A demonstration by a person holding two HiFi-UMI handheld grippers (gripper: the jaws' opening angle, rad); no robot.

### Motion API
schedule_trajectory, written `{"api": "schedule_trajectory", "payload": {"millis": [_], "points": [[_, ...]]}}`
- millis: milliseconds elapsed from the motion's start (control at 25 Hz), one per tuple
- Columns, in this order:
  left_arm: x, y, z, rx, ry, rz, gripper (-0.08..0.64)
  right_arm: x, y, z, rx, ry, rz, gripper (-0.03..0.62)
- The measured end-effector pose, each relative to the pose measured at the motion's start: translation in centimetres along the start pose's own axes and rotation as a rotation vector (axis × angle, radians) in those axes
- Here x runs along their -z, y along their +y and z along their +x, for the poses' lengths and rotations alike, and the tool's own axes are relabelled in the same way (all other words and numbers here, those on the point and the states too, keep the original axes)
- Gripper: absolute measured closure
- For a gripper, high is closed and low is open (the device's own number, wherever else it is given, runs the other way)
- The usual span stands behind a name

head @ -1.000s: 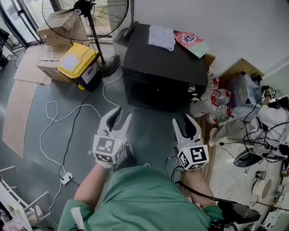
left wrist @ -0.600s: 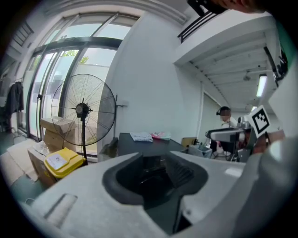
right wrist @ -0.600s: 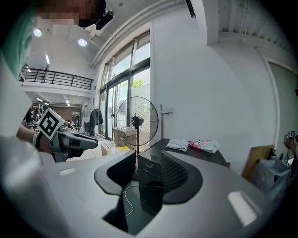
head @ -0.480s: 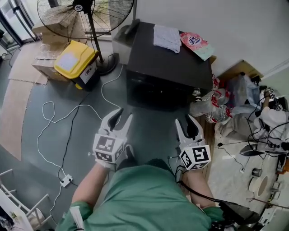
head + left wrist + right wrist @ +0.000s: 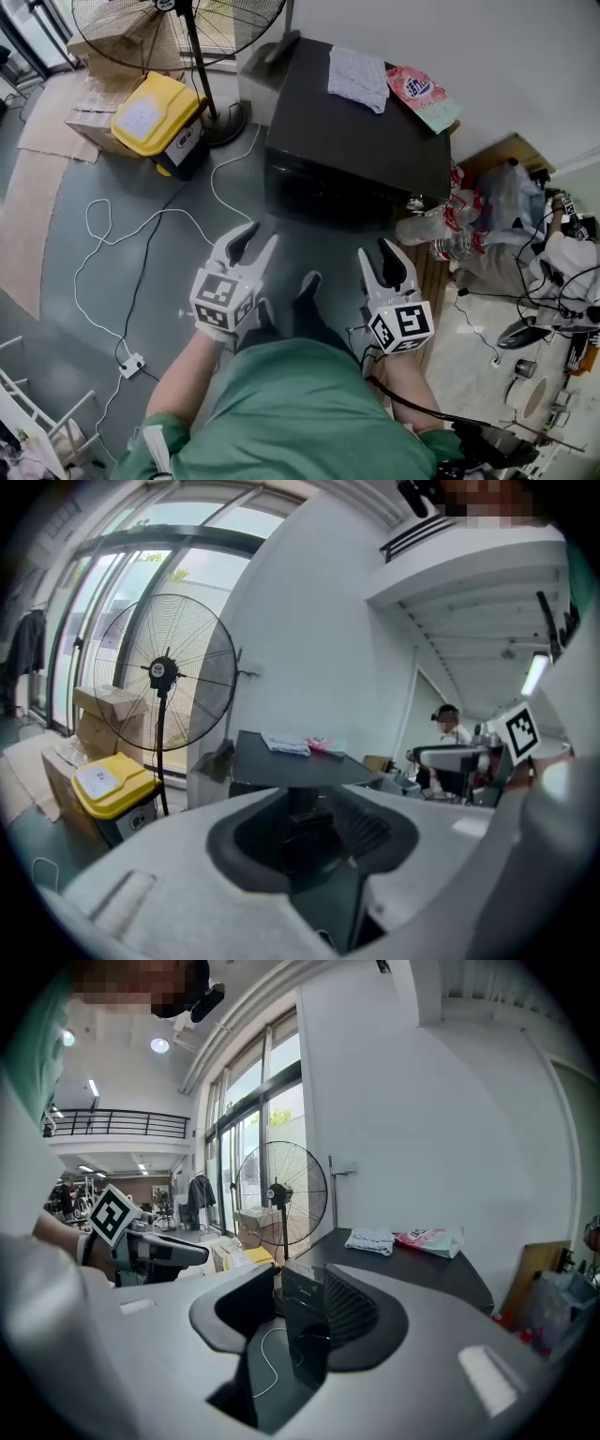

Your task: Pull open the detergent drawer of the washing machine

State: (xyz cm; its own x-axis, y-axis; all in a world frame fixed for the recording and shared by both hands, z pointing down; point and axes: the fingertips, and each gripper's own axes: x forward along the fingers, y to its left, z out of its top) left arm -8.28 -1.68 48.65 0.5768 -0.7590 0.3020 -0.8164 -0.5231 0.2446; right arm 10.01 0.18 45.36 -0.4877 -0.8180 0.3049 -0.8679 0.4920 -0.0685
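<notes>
The black washing machine (image 5: 356, 141) stands on the floor ahead of me, its dark front (image 5: 319, 192) facing me. I cannot make out the detergent drawer on that front. My left gripper (image 5: 255, 239) hangs short of the machine's front left corner, jaws apart with nothing between them. My right gripper (image 5: 380, 255) hangs short of the front right corner, also open and empty. In the left gripper view the machine (image 5: 291, 761) shows between the jaws of that gripper (image 5: 314, 832). In the right gripper view its front corner (image 5: 305, 1297) shows between the jaws.
A folded cloth (image 5: 358, 77) and a pink packet (image 5: 422, 94) lie on the machine's top. A yellow bin (image 5: 150, 117) and a standing fan (image 5: 178, 28) are at the left. A white cable (image 5: 141, 234) trails across the floor. Bottles and bags (image 5: 450, 234) crowd the right.
Both grippers have moved forward toward the machine, which now looks closer. A dark shoe has come into view between the two grippers.
</notes>
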Motion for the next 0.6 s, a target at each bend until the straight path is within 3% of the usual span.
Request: {"api": "schedule_trajectory", "payload": {"millis": [360,480,600], "points": [[0.1,2.0,7.0,-0.048,0.035,0.013,0.413,-2.8,-5.8,6.5,-0.131,-0.021,-0.018,0.44],[0.7,2.2,9.8,-0.009,0.052,-0.008,0.411,-3.4,-8.7,8.2,-0.151,-0.019,-0.025,0.441],[1.3,2.5,11.9,0.062,0.058,-0.079,0.402,-3.7,-10.9,9.0,-0.161,-0.019,-0.013,0.441]]}}
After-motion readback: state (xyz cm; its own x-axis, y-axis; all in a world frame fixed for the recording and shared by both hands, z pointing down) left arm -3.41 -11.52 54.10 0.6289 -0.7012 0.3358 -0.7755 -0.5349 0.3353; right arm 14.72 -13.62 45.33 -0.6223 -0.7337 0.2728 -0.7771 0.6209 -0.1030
